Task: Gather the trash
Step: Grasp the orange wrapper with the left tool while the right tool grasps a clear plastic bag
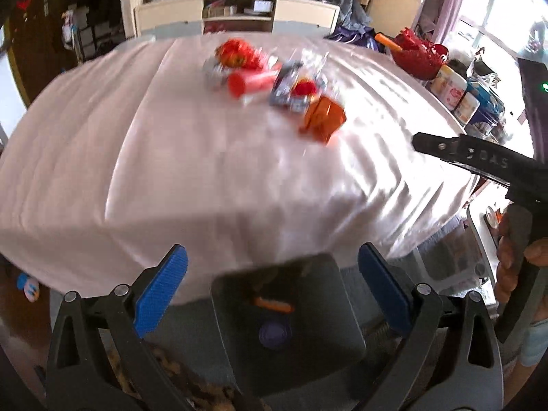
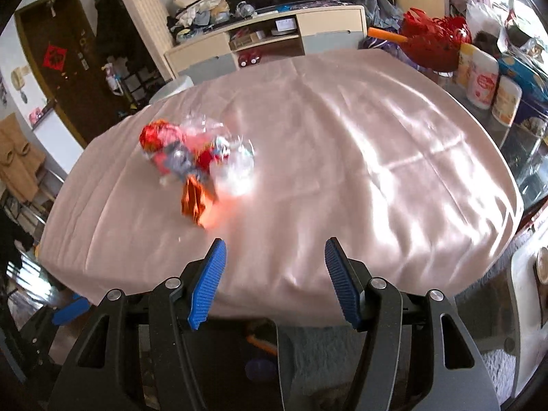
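Left wrist view is showing the left gripper [image 1: 272,286] standing wide, empty, above a dark bin [image 1: 284,328]. The right gripper [image 2: 274,282] is gaping, empty. The wrappers [image 1: 274,82] are lying on the tablecloth [image 1: 171,157].

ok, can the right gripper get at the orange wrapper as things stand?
Probably yes. The right gripper is open and empty, and only bare tablecloth lies between it and the orange wrapper, at the near edge of the trash pile.

One heap of trash [image 1: 277,82] on one table [image 1: 171,157], one bin [image 1: 284,325], three canisters [image 2: 483,82].
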`<move>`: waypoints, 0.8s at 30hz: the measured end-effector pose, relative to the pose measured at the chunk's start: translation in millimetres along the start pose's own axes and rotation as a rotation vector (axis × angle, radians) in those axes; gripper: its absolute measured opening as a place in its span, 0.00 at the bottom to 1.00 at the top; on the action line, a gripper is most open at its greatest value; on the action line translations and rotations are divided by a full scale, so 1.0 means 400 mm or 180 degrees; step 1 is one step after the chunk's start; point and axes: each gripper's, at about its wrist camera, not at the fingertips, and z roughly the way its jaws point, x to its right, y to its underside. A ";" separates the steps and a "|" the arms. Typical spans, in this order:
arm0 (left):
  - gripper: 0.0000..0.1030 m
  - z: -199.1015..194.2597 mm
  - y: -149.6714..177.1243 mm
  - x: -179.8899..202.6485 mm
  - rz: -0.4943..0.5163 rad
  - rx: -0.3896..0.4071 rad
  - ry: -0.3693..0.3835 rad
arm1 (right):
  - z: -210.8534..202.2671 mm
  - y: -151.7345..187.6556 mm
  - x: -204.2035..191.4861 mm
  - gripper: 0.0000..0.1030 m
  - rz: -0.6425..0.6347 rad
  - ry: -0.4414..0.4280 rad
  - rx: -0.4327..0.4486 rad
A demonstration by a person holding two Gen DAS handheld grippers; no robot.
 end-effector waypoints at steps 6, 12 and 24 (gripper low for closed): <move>0.76 0.037 -0.066 0.029 0.0101 0.0060 0.0054 | 0.039 -0.076 -0.017 0.60 0.0040 -0.0048 0.0023; 0.71 0.101 -0.129 0.054 0.0172 0.0094 0.0120 | 0.098 -0.138 -0.009 0.59 0.0151 -0.0155 -0.0008; 0.59 0.214 -0.223 0.099 0.0295 0.0077 0.0211 | 0.209 -0.168 -0.007 0.35 0.0266 -0.0487 -0.0233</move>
